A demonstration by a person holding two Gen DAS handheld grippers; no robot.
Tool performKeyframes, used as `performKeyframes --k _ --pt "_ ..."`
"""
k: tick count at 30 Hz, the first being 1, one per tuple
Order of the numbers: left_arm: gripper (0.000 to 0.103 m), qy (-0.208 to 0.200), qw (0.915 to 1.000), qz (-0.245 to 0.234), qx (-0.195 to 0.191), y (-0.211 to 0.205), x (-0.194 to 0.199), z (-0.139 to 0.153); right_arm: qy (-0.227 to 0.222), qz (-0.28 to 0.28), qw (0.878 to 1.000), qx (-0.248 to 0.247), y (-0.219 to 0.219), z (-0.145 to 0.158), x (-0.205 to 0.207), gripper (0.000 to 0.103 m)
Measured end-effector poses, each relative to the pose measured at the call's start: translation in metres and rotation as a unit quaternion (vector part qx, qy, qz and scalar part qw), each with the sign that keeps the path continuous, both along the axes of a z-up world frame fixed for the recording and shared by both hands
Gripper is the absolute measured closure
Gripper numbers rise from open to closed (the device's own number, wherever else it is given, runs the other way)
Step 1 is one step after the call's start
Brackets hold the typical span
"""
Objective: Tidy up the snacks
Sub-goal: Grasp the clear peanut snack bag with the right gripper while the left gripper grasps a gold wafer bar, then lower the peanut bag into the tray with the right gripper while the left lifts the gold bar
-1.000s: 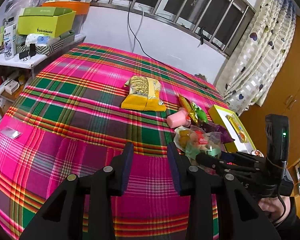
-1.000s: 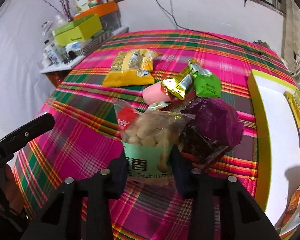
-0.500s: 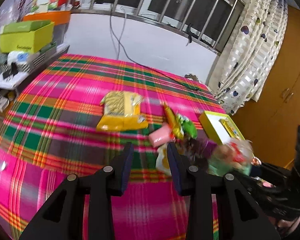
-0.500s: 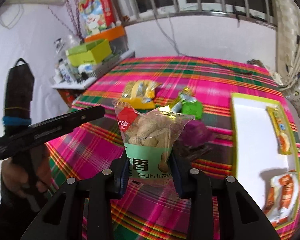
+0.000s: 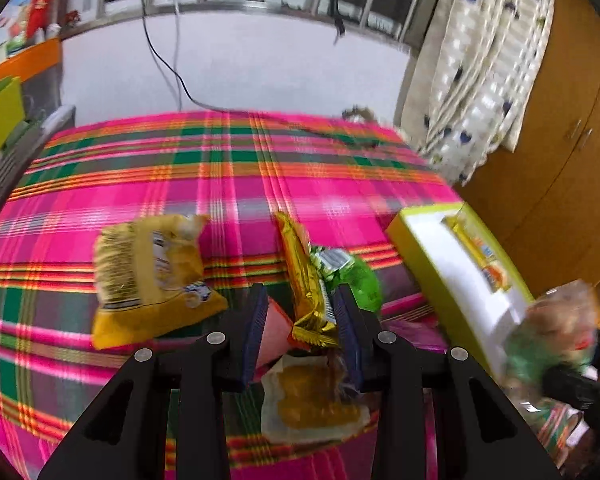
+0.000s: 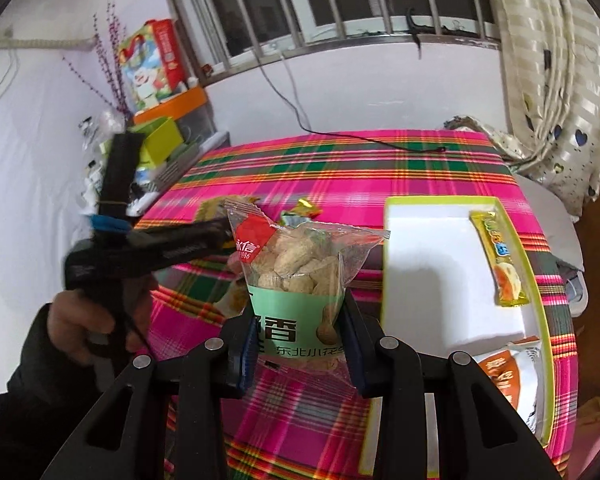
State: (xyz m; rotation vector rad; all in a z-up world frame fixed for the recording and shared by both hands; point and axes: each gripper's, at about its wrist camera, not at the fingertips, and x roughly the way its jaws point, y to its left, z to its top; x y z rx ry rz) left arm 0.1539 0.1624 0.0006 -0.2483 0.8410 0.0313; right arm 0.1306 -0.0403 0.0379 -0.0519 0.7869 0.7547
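**Peanut bag lifted clear of the snack pile**

Raised off the plaid tablecloth (image 6: 340,172) since the earlier frame, the clear-and-green bag of peanuts (image 6: 300,276) is now clenched upright in the right gripper (image 6: 300,356), at 9 o'clock from the white, lime-rimmed tray (image 6: 428,264). A yellow bar packet (image 6: 500,256) lies in that tray. The left gripper (image 5: 300,334) has been brought over the pile; its jaws are held apart, nothing gripped, with the gold foil snack bar (image 5: 306,280) seen between them and the yellow crinkled bag (image 5: 148,276) at 9 o'clock.

The bench cloth (image 5: 228,184) is pink plaid with green and orange stripes. A white tray (image 6: 428,264) has a lime rim; the peanut bag (image 6: 300,280) is clear with a mint-green band
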Motion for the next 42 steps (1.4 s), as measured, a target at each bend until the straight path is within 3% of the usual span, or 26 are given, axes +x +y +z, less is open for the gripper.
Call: performKeyframes --k 7,12,15,19,27,35,42 --pt "0.067 0.031 0.9993 -0.015 0.017 -0.008 0.021 -0.017 0.006 -0.009 1.0 0.001 -0.007 -0.005 0.011 0.069" --pt "0.067 0.052 0.9969 -0.026 0.053 -0.016 0.034 -0.024 0.01 -0.008 1.0 0.003 -0.008 -0.006 0.013 0.069" --pt "0.067 0.068 0.9965 -0.022 0.042 -0.012 0.039 -0.029 0.007 -0.009 1.0 0.004 -0.01 -0.005 0.012 0.069" --pt "0.079 0.068 0.9965 -0.019 0.044 -0.013 0.037 -0.031 0.006 -0.013 1.0 0.004 -0.015 -0.004 0.013 0.069" --pt "0.079 0.031 0.9992 -0.002 0.024 -0.006 0.014 -0.015 0.0 -0.033 0.999 0.01 -0.036 0.003 0.008 0.069" --pt "0.079 -0.03 0.9991 0.03 0.003 -0.004 -0.028 0.02 -0.017 -0.082 0.996 0.019 -0.08 0.016 0.006 0.069" --pt "0.079 -0.064 0.9977 0.021 -0.011 -0.019 -0.057 0.04 0.018 -0.079 0.997 -0.003 -0.089 -0.002 0.003 0.069"
